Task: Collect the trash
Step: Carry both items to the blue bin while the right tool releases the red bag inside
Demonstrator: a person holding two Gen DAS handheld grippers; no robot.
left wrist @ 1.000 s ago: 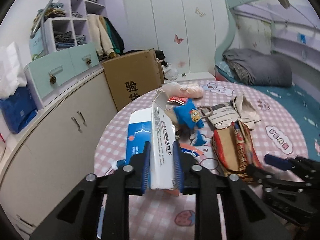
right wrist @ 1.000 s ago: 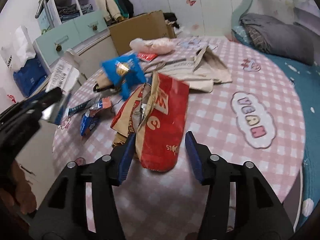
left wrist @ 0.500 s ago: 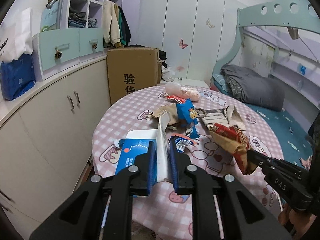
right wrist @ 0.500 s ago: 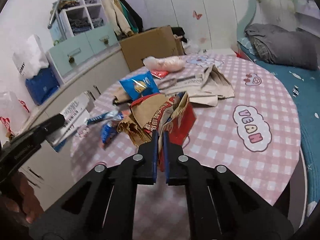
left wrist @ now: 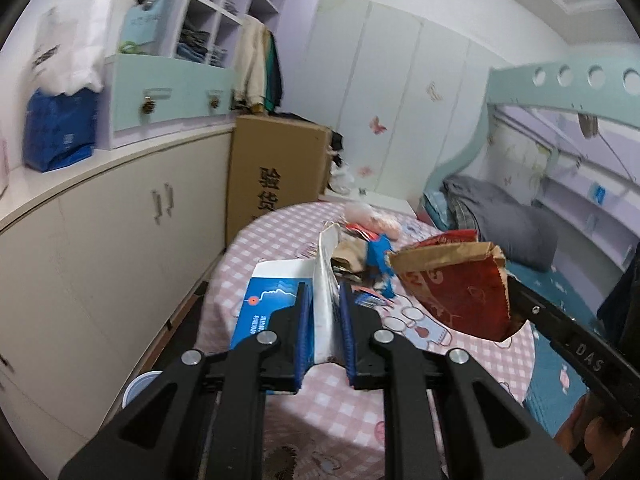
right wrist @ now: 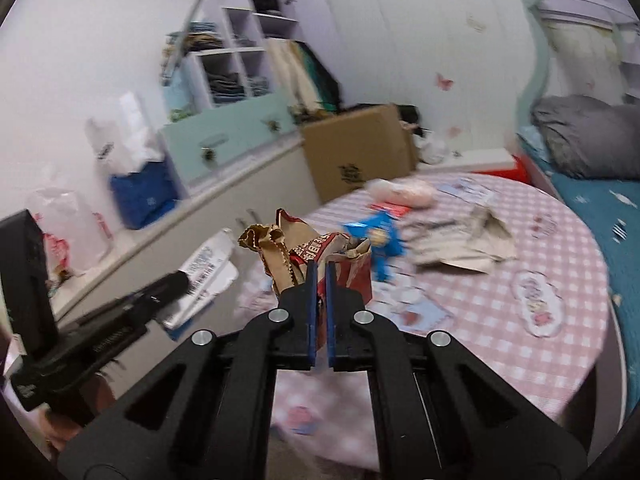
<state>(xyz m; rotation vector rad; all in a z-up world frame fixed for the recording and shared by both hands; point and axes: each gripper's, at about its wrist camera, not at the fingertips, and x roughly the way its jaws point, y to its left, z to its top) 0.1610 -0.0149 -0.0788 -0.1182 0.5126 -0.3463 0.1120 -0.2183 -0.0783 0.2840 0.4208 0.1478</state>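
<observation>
The left tongs (left wrist: 325, 322) pinch a flattened white-and-blue carton (left wrist: 326, 280) and the right tongs (right wrist: 319, 300) clamp a crumpled red-and-brown paper bag (right wrist: 316, 252), both lifted above the pink checked desk (right wrist: 560, 264) strewn with wrappers (right wrist: 378, 236).

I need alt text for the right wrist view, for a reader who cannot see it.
The right hand-held gripper is shut on a crumpled red and brown paper bag, held above a round table with a pink checked cloth. More wrappers lie on the table, and the left hand-held gripper holds a white carton at the left.
</observation>
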